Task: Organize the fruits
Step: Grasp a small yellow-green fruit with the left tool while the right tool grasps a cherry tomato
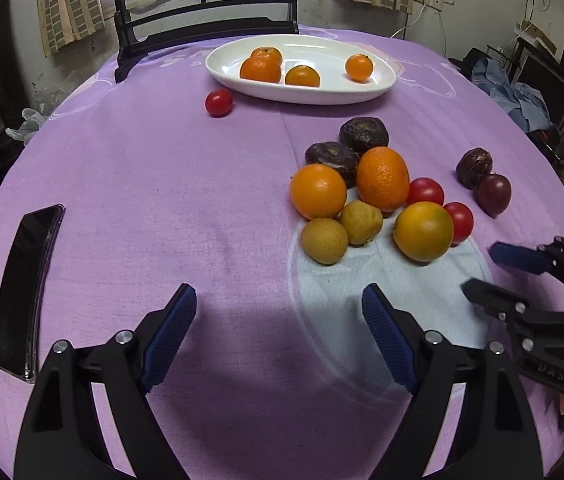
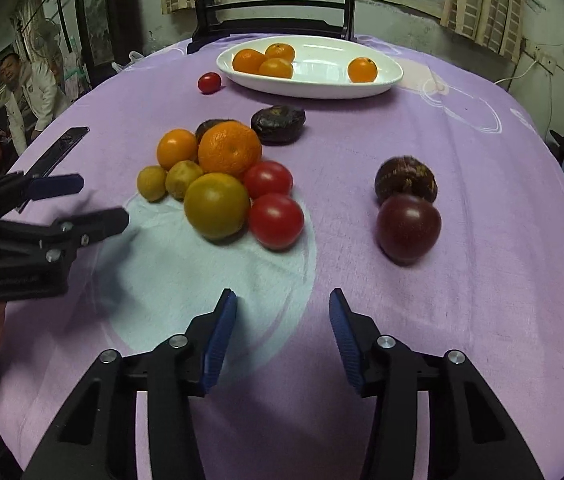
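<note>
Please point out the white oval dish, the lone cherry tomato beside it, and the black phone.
white oval dish (image 1: pixel 382 88), left wrist view, near rim.
lone cherry tomato (image 1: pixel 219 102), left wrist view, centre.
black phone (image 1: pixel 26 288), left wrist view, screen middle.

Matt purple cloth (image 1: pixel 162 184), glossy white plate (image 1: pixel 382 84), wrinkled passionfruit (image 1: pixel 363 134)

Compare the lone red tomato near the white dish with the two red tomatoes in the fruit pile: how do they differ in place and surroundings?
The lone tomato sits apart on the purple tablecloth, beside the white dish; the pile tomatoes sit nearer the grippers. The lone tomato touches no fruit; the pile tomatoes press against each other and the greenish-orange citrus. All three are red, glossy, round and outside the dish.
</note>
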{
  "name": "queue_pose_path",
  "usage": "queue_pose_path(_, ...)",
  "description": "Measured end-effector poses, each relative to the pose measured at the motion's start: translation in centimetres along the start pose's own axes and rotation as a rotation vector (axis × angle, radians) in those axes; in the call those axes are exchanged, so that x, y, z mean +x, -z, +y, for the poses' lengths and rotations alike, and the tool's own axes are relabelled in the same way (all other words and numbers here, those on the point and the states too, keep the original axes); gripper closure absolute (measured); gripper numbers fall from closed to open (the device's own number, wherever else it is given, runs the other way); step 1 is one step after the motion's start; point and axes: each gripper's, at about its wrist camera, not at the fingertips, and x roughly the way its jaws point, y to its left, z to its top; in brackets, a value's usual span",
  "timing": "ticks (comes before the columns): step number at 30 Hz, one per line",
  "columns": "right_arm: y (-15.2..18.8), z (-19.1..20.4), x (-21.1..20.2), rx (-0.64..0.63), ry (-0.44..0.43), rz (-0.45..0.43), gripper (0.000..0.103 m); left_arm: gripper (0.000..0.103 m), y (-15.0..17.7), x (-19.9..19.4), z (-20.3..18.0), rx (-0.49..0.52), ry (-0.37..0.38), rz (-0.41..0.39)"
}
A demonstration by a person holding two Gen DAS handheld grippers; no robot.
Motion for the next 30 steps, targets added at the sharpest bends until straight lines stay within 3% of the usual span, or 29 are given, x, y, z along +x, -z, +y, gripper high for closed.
queue_pose_path(11, -3.1, -0.4, 2.1, 0.022, -0.015, -0.012, 0.054, 0.02, 0.1, 1.1, 0.3, -0.016, 0.032, 0.019)
queue_pose_path(13, -3.2, -0.4, 2.2, 0.023, -0.026, -0.024, 0.061, 0.02, 0.1, 1.1, 0.2, -0.007, 0.025, 0.016)
queue_pose_path(14, -3.2, -0.4, 2.1, 0.025, -0.059, -0.034, 0.073, 0.02, 0.1, 1.1, 0.1, -0.003, 0.022, 0.016)
queue_pose_path(24, -1.4, -0.3, -0.1, 0.035, -0.11, -0.065, 0.073, 0.02, -0.4, 1.2, -0.8, 0.025, -0.026, 0.012)
queue_pose_path(30, -0.6, -0.6, -0.6, 0.053, -0.143, -0.072, 0.073, 0.034, -1.1, 1.6, -2.1, 0.079, -0.037, 0.016)
